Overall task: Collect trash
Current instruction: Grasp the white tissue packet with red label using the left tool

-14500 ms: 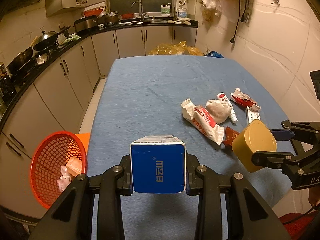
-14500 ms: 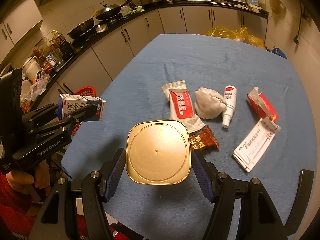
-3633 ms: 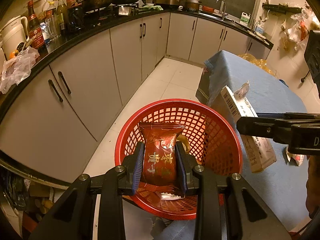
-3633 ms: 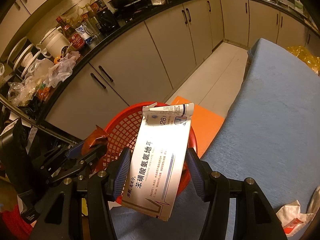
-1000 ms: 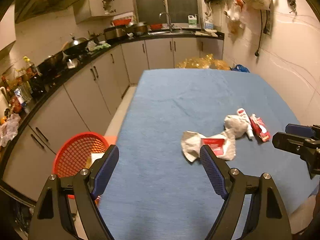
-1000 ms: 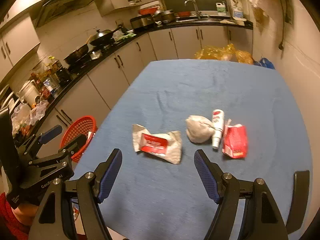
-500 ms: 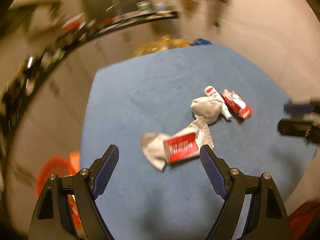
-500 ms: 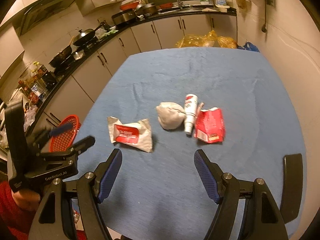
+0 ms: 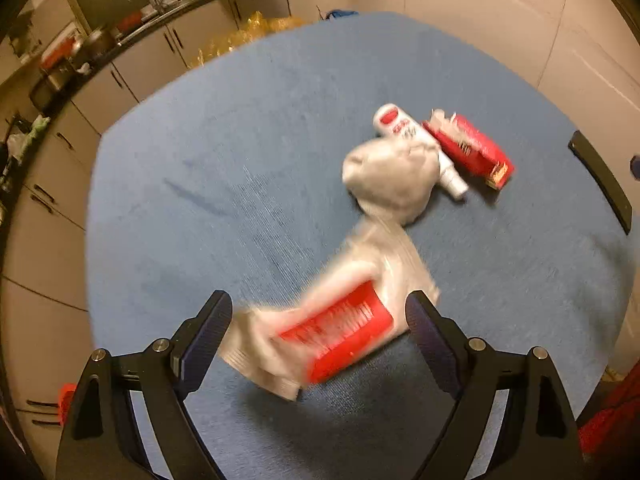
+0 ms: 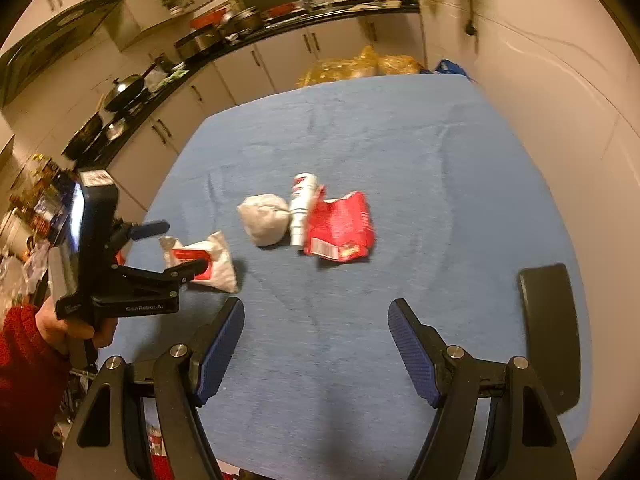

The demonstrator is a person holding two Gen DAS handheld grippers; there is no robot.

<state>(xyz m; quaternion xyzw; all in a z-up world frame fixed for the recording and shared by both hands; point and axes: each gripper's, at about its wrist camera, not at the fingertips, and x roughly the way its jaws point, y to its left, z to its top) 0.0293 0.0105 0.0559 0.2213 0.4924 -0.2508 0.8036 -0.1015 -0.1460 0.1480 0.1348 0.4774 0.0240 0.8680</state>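
A white and red wrapper (image 9: 332,320) lies on the blue table (image 9: 240,140), between the fingers of my open left gripper (image 9: 316,320), which is low over it. The right wrist view shows that wrapper (image 10: 208,258) with the left gripper (image 10: 172,248) around it. Beyond it lie a grey crumpled wad (image 9: 390,178), a white tube (image 9: 416,144) and a red packet (image 9: 472,152). My right gripper (image 10: 316,336) is open and empty, above the table short of the red packet (image 10: 340,226), the tube (image 10: 300,212) and the wad (image 10: 264,218).
A black chair back (image 10: 548,332) stands at the table's right edge. Kitchen cabinets and a counter with pots (image 10: 132,88) run along the left. Yellow bags (image 10: 360,66) lie past the table's far end. A bit of the red basket (image 9: 66,396) shows at lower left.
My left gripper has swung from the basket side to the table and dropped low around the white and red wrapper. My right gripper has moved nearer to the red packet.
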